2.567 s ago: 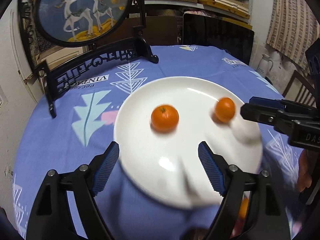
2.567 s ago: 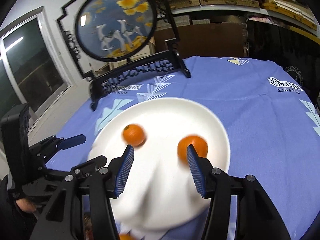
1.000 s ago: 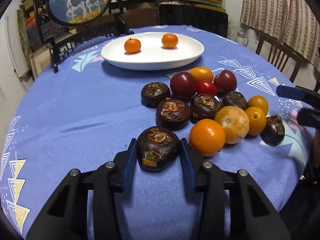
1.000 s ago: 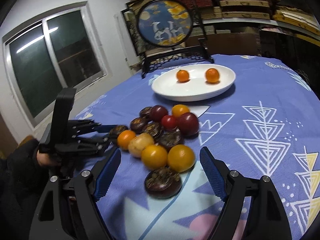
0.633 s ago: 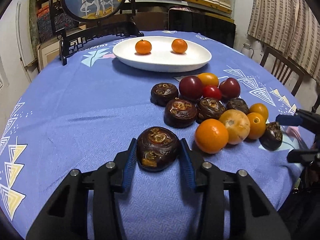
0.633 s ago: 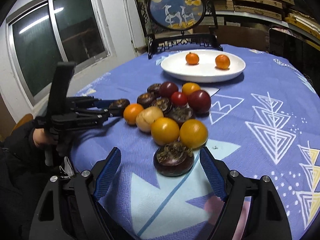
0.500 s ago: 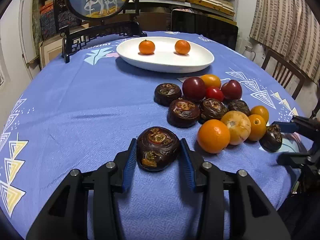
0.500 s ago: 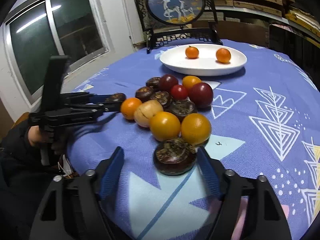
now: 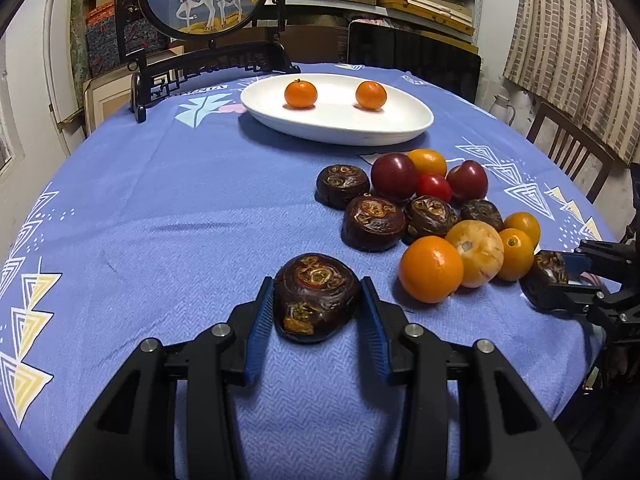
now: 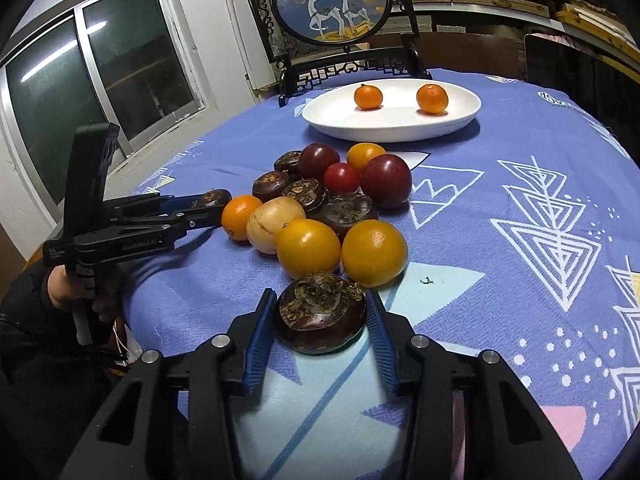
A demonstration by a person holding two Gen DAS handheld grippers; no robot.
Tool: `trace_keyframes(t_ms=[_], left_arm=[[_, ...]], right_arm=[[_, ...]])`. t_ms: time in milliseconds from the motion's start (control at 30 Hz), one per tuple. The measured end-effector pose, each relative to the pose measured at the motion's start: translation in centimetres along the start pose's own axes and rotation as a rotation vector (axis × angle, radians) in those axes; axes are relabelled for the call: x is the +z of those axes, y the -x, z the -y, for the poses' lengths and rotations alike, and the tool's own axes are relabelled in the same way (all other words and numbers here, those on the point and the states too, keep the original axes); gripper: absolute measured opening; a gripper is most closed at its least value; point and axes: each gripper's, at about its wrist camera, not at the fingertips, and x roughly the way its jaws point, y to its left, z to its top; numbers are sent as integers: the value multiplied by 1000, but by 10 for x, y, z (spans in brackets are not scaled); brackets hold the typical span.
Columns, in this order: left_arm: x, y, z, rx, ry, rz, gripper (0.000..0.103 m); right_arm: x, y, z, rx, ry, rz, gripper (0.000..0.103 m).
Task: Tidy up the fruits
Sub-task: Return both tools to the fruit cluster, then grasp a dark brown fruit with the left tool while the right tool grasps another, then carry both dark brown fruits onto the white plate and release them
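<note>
My left gripper [image 9: 316, 292] is shut on a dark brown, wrinkled water chestnut [image 9: 316, 304] that rests on the blue cloth in front of the fruit pile [image 9: 432, 216]. In the right wrist view, that gripper [image 10: 216, 204] reaches in from the left. My right gripper [image 10: 320, 300] has its jaws closing on another dark chestnut [image 10: 322, 316] at the near end of the pile, and its blue pads lie against the chestnut's sides. The left wrist view shows this gripper [image 9: 560, 276] at the right edge. Two small oranges [image 9: 301, 94] [image 9: 371, 95] lie on the white plate [image 9: 340, 128] at the back.
The pile holds orange, yellow, red, purple and dark brown fruits. A round painted screen on a black stand [image 9: 208, 0] stands behind the plate. A wooden chair [image 9: 568, 144] is at the right and a window [image 10: 100, 80] at the left. A hand [image 10: 60, 288] holds the left gripper.
Both grippers left the plate and came back to the pile. Over the last second the right jaws narrowed onto the near chestnut. The left gripper kept its grip and stayed put.
</note>
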Motion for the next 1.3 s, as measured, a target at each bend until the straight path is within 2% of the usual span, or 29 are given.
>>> trace_keyframes(t_ms=[333,733,867,1067,1133,1300], left_arm=[[-1,9,-1,0,7,11,41],[14,35,5,-18,-12,65,41],[33,40,6,-31,-20,75,41],[83,28,0,-55,-19,87,41],[104,17,-1,-42,-33,98,41],[149,-23,-7,-35,-31,70,41]], right_arm=[[1,3,-3,40,-1,9,45],[18,31,-2,73,1,81,45],[38,41,7,89,-16,110,45],[91,43,31,109,-55,134,45],[113,39,38,118,-55,145,45],[162,13,57,148,-71,149,45]])
